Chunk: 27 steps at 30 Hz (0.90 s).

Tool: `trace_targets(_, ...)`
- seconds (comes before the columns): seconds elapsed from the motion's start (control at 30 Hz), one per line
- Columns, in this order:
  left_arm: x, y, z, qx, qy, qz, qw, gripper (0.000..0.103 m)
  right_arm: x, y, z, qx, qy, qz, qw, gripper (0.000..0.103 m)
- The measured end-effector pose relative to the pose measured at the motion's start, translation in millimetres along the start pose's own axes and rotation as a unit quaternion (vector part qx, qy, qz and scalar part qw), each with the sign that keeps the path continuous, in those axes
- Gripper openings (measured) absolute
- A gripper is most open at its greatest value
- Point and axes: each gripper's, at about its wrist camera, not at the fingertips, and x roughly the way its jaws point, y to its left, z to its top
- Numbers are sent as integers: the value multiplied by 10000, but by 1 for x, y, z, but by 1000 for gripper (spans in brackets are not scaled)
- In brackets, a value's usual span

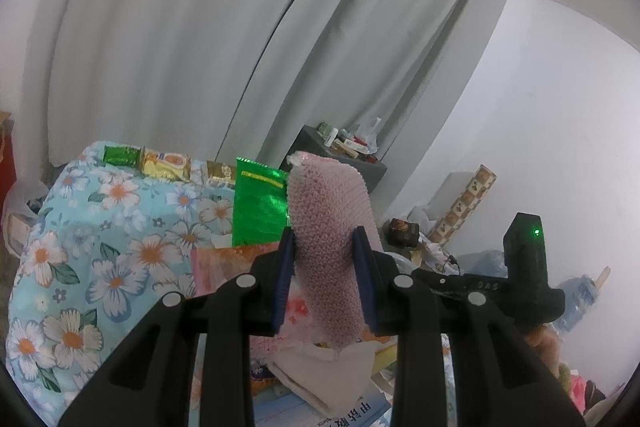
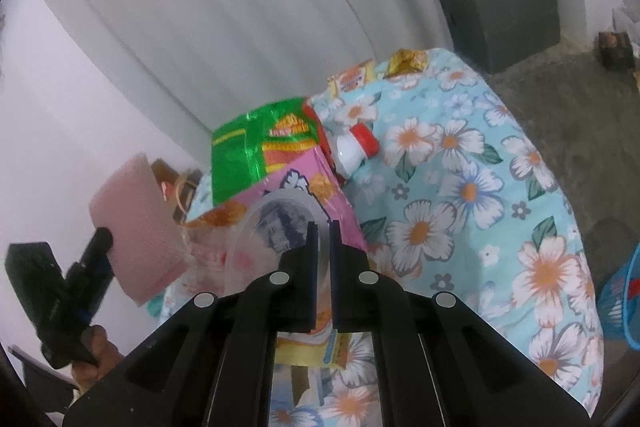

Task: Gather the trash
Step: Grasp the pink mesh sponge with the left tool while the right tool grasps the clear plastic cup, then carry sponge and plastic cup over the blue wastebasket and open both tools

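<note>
Pink foam netting point(image 1: 328, 227) stood clamped between the blue pads point(image 1: 285, 267) of the left gripper point(image 1: 324, 247), its upper end rising above the fingertips and its lower end hanging below them. From the right wrist view the same foam piece point(image 2: 136, 223) appeared at the left, held up off the table beside the black body of the left gripper point(image 2: 102, 241).

The right gripper point(image 2: 325, 231) had its fingers drawn nearly together on the rim of a clear plastic lid point(image 2: 272, 231) — the thin edge sat in the narrow gap between the pads. The lid lay over a pink snack packet point(image 2: 304, 179), with a green wrapper point(image 2: 248, 155) just behind it.

A floral cloth point(image 2: 480, 187) covered the table. On it lay a white bottle with a red cap point(image 2: 356, 149) on its side, next to the packets, and small gold and orange wrappers point(image 2: 408, 61) near the far edge. Grey curtains point(image 1: 180, 27) hung behind — a dark grey box point(image 2: 500, 11) carrying small clutter stood on the floor by the wall.
</note>
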Motion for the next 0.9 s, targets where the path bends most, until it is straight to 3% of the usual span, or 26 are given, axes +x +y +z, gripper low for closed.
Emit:
trace_targets(0.1,-1,-3,1,77,-25,-59,9999,28,-10,-6,1,263,-126,501,9983,3)
trace_targets(0.27,3,-10,4,136,30,-55,9999,28,-21,-25,1,993,-230,1791,9785,3)
trace_targets(0.33,3,-13,4,153,32,-47,9999,28,-24,-31,1,1184,-251,2111,9699,3)
trace_targets(0.57,3,-28,5,227,71,-91,9997,28,-52,-41,-2,1264,-502,2176,9665,4)
trace_targets(0.9,7,-70,-1,510,244,-361,9977,28,-105,-73,-23,1490,-981,1929,9649,4)
